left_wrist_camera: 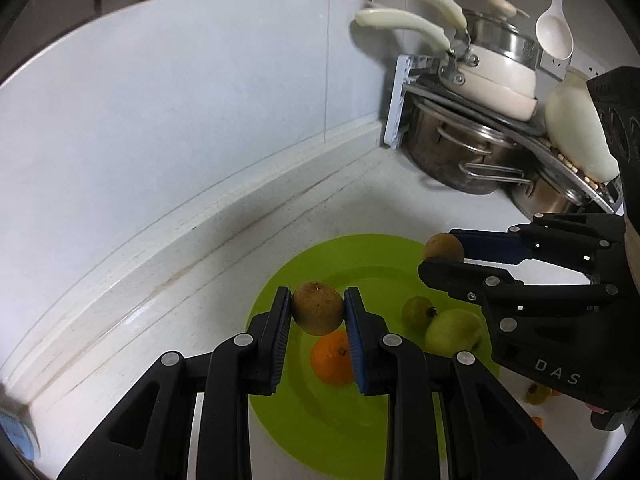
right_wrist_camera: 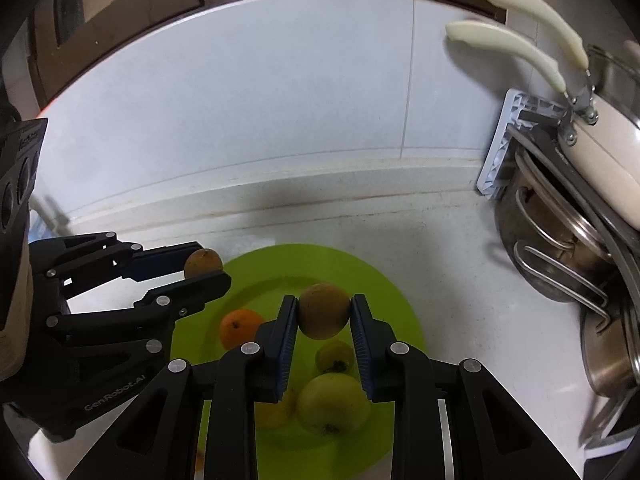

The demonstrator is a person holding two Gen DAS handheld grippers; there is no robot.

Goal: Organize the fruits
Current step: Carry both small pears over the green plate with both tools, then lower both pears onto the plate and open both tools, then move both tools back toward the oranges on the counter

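A lime green plate [left_wrist_camera: 280, 420] [right_wrist_camera: 384, 280] lies on the white counter. On it are an orange [left_wrist_camera: 330, 360] [right_wrist_camera: 238, 326], a green apple [left_wrist_camera: 452, 330] [right_wrist_camera: 332, 404] and a small green fruit [left_wrist_camera: 416, 312] [right_wrist_camera: 334, 356]. My left gripper [left_wrist_camera: 317, 310] [right_wrist_camera: 202, 270] is shut on a brown round fruit [left_wrist_camera: 317, 308] [right_wrist_camera: 203, 262] above the plate. My right gripper [right_wrist_camera: 324, 316] [left_wrist_camera: 442, 254] is shut on another brown round fruit [right_wrist_camera: 324, 316] [left_wrist_camera: 444, 246] above the plate's far side.
Stacked steel pots [left_wrist_camera: 452, 152] [right_wrist_camera: 560, 240] and a cream pan [left_wrist_camera: 496, 76] with long handles stand at the right against the tiled wall. A white ladle [left_wrist_camera: 554, 28] hangs there. Small fruits [left_wrist_camera: 538, 394] lie on the counter right of the plate.
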